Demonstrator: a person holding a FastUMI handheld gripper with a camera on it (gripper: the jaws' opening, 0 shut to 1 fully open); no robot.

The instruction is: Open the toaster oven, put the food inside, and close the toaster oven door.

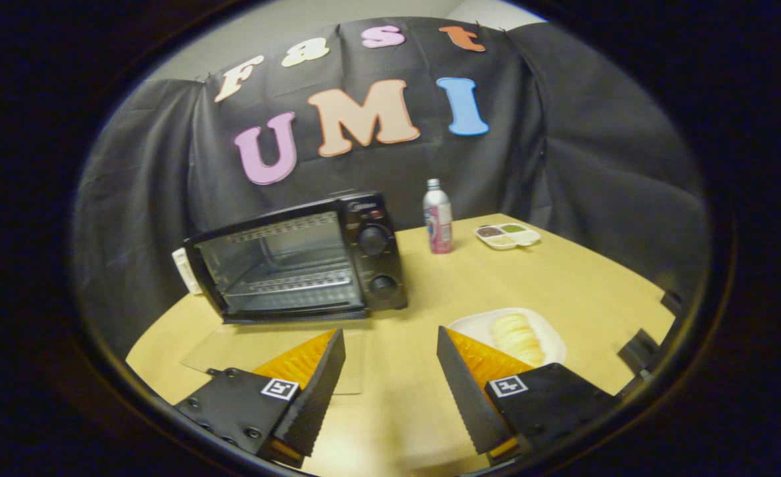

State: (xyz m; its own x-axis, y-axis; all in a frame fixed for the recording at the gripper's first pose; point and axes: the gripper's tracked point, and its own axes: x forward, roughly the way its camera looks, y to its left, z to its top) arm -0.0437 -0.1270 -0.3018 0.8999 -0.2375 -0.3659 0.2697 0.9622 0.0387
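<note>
Tabletop (562, 278): one toaster oven (297, 265), door seemingly open; fingers (390, 344) apart, empty.

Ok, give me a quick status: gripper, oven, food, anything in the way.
Gripper open, holding nothing. Toaster oven door down flat on table, just ahead of fingers. Food on white plate, beside the oven-far finger. Nothing between plate and oven.

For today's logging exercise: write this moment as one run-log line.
gripper: open, empty | toaster oven: door down | food: on plate, beside right finger
</note>
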